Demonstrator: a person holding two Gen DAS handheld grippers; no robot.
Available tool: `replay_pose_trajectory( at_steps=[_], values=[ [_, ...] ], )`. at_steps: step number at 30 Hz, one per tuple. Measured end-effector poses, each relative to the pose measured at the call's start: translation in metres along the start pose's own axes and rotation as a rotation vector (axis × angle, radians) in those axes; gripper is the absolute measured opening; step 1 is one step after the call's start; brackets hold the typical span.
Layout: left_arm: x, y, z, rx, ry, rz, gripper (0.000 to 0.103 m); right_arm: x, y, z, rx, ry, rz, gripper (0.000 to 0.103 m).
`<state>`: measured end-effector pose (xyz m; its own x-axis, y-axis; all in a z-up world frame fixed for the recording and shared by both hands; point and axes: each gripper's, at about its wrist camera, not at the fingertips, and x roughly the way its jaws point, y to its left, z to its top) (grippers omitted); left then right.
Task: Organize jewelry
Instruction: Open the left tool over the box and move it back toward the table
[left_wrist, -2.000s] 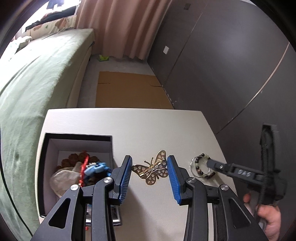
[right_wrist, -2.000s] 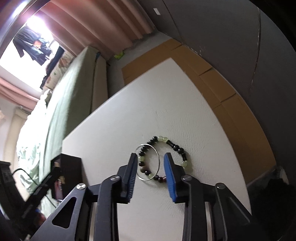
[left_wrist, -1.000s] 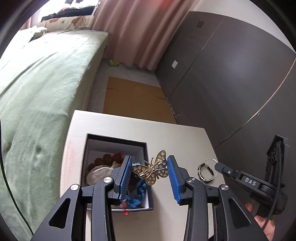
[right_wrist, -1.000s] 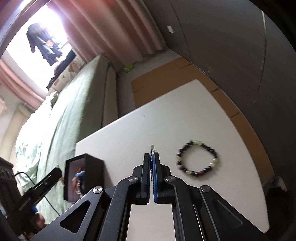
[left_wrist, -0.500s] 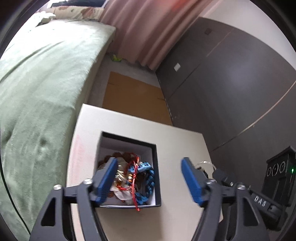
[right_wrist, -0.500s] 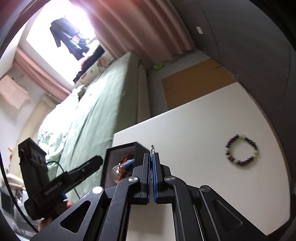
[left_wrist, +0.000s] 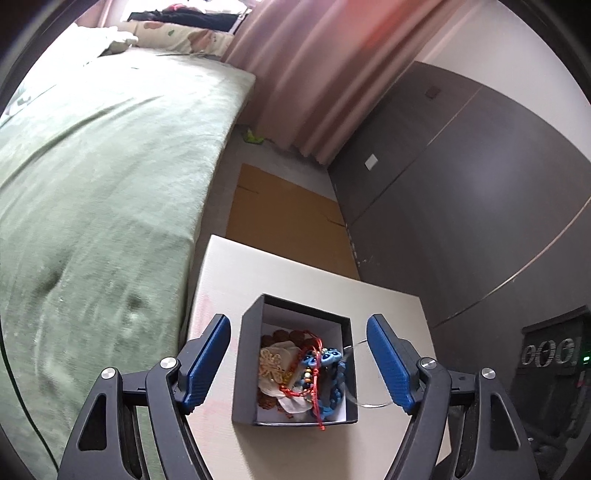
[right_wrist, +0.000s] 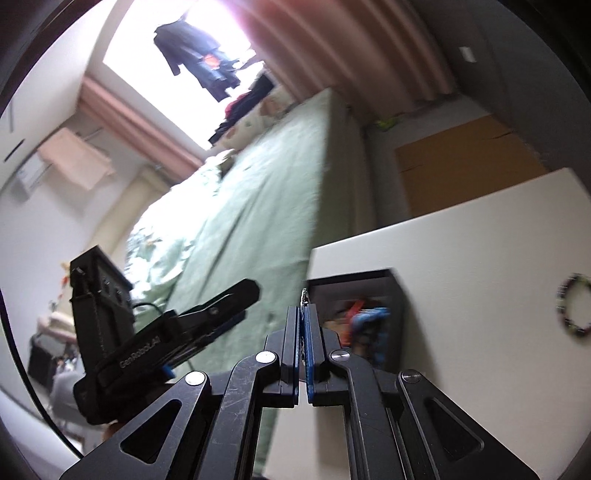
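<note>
A black jewelry box (left_wrist: 243, 354) with a white inside sits on the white table (left_wrist: 295, 273). It holds a gold butterfly brooch (left_wrist: 271, 365), a blue bracelet (left_wrist: 332, 384), red cord and brown beads. My left gripper (left_wrist: 299, 360) is open and empty above the box. My right gripper (right_wrist: 304, 314) is shut on a thin silver ring (right_wrist: 304, 295), which shows over the box's right rim in the left wrist view (left_wrist: 356, 345). A dark and green bead bracelet (right_wrist: 574, 310) lies on the table at the right.
A green bed (left_wrist: 92, 177) runs along the table's left side. Brown cardboard (left_wrist: 280, 218) lies on the floor beyond the table. A dark wardrobe wall (left_wrist: 461, 206) stands at the right. The black box also shows blurred in the right wrist view (right_wrist: 395, 291).
My left gripper lifted the butterfly brooch over the box, opened and dropped it in. My right gripper shut on the silver ring and carried it left to the box, leaving the bead bracelet behind.
</note>
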<state>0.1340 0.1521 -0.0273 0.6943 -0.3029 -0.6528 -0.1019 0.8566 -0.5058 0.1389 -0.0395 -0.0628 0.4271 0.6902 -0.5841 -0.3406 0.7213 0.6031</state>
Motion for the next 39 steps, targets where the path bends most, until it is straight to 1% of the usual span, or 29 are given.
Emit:
replay_pose_trajectory(
  at_steps=[1,2,3,4,5,7,10,12,17,20,22,24,27,30,35,39],
  values=[
    [0.0,0.002,0.001,-0.003,-0.003,0.004,0.077,0.007,0.0,0.0,-0.002,0.017,-0.037,0.005],
    [0.0,0.003,0.001,-0.004,-0.003,0.012,0.077,0.013,-0.004,-0.001,0.006,0.045,-0.076,0.009],
    [0.0,0.004,0.001,-0.002,-0.001,0.015,0.077,0.016,-0.009,-0.002,0.022,0.066,-0.095,0.019],
    [0.0,0.004,0.001,-0.001,0.0,0.015,0.077,0.018,-0.015,-0.004,0.045,0.077,-0.114,0.026],
    [0.001,0.003,0.001,0.0,0.002,0.016,0.077,0.015,-0.02,-0.005,0.054,0.074,-0.136,0.041],
    [0.001,0.001,0.001,0.002,0.004,0.016,0.077,0.005,-0.026,-0.005,0.06,0.054,-0.179,0.052],
    [0.004,-0.008,-0.001,0.017,0.003,0.012,0.077,-0.011,-0.033,-0.002,0.078,0.031,-0.18,0.057],
    [0.007,-0.014,-0.004,0.031,0.008,0.012,0.077,-0.021,-0.04,-0.003,0.093,0.013,-0.199,0.064],
    [0.016,-0.034,-0.012,0.063,0.019,0.011,0.077,-0.042,-0.055,-0.001,0.135,0.001,-0.219,0.064],
    [0.025,-0.049,-0.018,0.093,0.031,0.006,0.077,-0.056,-0.065,-0.001,0.137,-0.01,-0.241,0.066],
    [0.031,-0.06,-0.022,0.121,0.042,0.005,0.077,-0.069,-0.074,0.0,0.15,-0.022,-0.262,0.07],
    [0.039,-0.071,-0.028,0.153,0.058,0.007,0.077,-0.079,-0.085,0.001,0.167,-0.029,-0.258,0.08],
    [0.046,-0.085,-0.033,0.166,0.07,-0.006,0.077,-0.092,-0.101,0.002,0.185,-0.035,-0.255,0.082],
    [0.053,-0.098,-0.039,0.183,0.083,-0.014,0.077,-0.104,-0.119,-0.001,0.214,-0.036,-0.291,0.087],
    [0.07,-0.12,-0.053,0.228,0.122,-0.001,0.077,-0.122,-0.143,-0.002,0.257,-0.049,-0.356,0.087],
    [0.082,-0.137,-0.068,0.276,0.14,0.018,0.077,-0.132,-0.164,-0.004,0.3,-0.055,-0.385,0.087]
  ],
)
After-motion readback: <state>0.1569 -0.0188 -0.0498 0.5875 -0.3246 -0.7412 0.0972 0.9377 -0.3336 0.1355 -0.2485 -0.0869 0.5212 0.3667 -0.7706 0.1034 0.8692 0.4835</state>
